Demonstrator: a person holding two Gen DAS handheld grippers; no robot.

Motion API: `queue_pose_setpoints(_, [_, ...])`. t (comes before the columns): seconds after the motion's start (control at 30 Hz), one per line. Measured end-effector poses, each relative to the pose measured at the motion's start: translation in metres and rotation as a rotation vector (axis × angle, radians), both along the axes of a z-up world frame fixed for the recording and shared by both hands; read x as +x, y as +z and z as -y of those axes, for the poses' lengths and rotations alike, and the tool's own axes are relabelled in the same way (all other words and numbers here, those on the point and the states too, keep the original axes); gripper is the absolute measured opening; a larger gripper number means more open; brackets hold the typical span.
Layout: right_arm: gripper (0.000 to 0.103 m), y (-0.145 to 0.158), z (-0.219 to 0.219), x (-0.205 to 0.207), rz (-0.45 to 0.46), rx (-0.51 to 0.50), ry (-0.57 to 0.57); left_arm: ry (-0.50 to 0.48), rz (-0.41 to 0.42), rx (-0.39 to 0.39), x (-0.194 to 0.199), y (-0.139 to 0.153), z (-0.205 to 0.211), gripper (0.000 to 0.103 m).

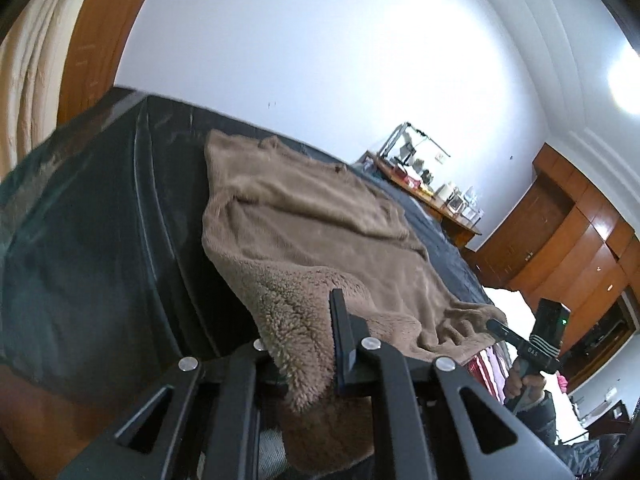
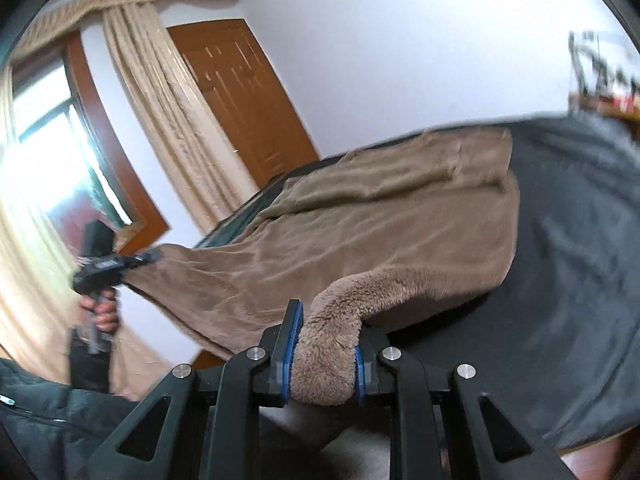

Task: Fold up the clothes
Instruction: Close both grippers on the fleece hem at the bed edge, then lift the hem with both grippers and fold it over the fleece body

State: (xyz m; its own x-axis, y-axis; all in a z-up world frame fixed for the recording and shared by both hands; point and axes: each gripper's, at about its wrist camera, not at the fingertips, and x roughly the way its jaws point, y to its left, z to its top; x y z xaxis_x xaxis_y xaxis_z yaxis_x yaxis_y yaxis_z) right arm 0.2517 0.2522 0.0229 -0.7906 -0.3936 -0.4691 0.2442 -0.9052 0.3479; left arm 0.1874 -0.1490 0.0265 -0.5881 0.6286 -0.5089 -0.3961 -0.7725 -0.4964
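A brown fleece garment (image 1: 304,216) is spread over a bed covered in a dark sheet (image 1: 100,240), with its near edge pulled off the bedside and held up in the air. Most of it is laid fairly flat, though one flap is seen doubled over the top already, so the fold is probably somewhere in its early-to-middle part.

The near edge is pinched at two spots. The left gripper (image 1: 304,344) is closed on a thick fluffy bunch of one corner, and the right gripper (image 2: 324,360) is clamped on a rolled wad of the other one, fleece bulging out between the blue pads (image 2: 285,354). Each gripper can also be spotted in the other's camera, out at the hem.

Handling-wise, this stuff looks plush, floppy and kinda bulky, so nothing fragile, but no stiffness can be counted on either. It'll likely sag in the middle, and drag on the sheet is to be expected. Corners or hem are judged the best place to grab, with a deep bite, since the pile is squishy and a shallow pinch could slip.

Further out, a beige curtain (image 2: 168,112) and a wooden door (image 2: 244,96) are seen, plus a cluttered desk (image 1: 436,196) and a wooden wardrobe (image 1: 568,240).
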Motion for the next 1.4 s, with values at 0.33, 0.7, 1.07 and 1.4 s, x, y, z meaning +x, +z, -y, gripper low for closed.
queue_pose_setpoints(0.33, [0.023, 0.037, 0.061, -0.008, -0.216, 0.541, -0.221, 0.049, -0.098, -0.028, -0.029, 0.034, -0.007, 0.014])
queue_pose_setpoints(0.7, [0.023, 0.08, 0.047, -0.053, -0.297, 0.519, -0.34, 0.05, -0.108, 0.007, -0.078, 0.052, -0.017, 0.014])
queue_pose_setpoints(1.07, [0.023, 0.09, 0.024, -0.096, -0.278, 0.467, -0.398, 0.052, -0.027, 0.107, -0.131, 0.047, -0.032, 0.014])
queue_pose_setpoints(1.4, [0.023, 0.121, 0.002, -0.16, -0.245, 0.416, -0.441, 0.119, 0.033, 0.16, -0.217, 0.056, -0.039, 0.014])
